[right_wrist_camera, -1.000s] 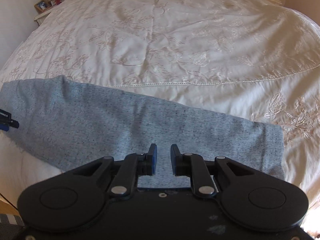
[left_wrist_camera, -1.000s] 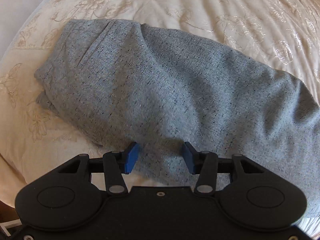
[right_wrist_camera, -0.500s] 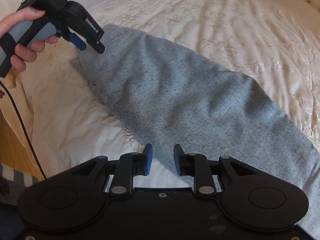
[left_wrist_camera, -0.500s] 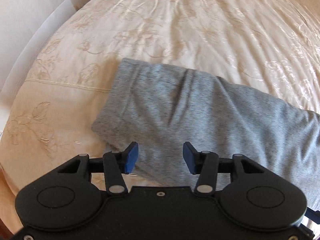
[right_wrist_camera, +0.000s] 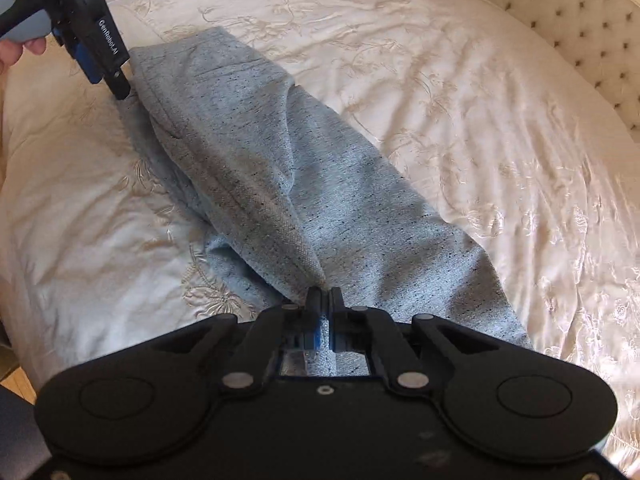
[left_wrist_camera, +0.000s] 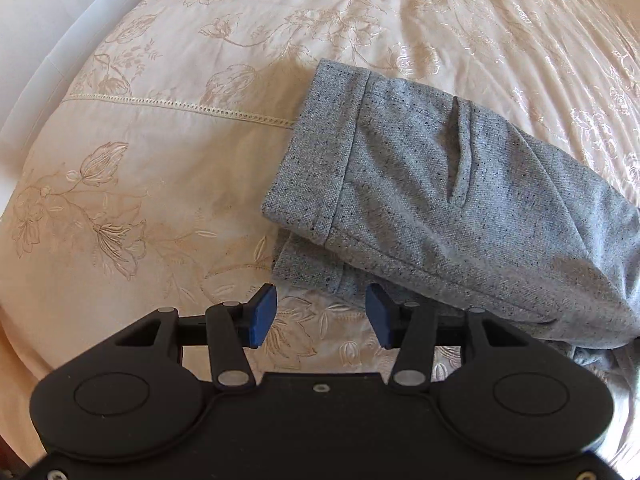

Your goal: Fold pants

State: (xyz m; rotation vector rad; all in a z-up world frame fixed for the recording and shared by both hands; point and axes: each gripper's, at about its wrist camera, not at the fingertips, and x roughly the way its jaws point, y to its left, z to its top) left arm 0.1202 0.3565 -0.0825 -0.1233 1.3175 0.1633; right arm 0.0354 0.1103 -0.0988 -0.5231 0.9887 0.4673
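While right tongs [right_wrist_camera: 324, 295] pinch pants [right_wrist_camera: 280, 184], bedspread [right_wrist_camera: 460, 100] surrounds.

Open bed [right_wrist_camera: 460, 92] beyond and right of the pants [right_wrist_camera: 280, 184]; bare strip along the near-left edge too. Blocked at the far-right edge by a tufted headboard [right_wrist_camera: 580, 20] (left gripper [right_wrist_camera: 96, 52] hovering at the waistband).

Bed covered by cream bedspread [right_wrist_camera: 460, 92] with embroidered floral pattern and an openwork seam [left_wrist_camera: 180, 106]. Tufted cream headboard [right_wrist_camera: 592, 28] at far right. White wall [left_wrist_camera: 60, 12] beside bed. Sunlight glared off the fabric.
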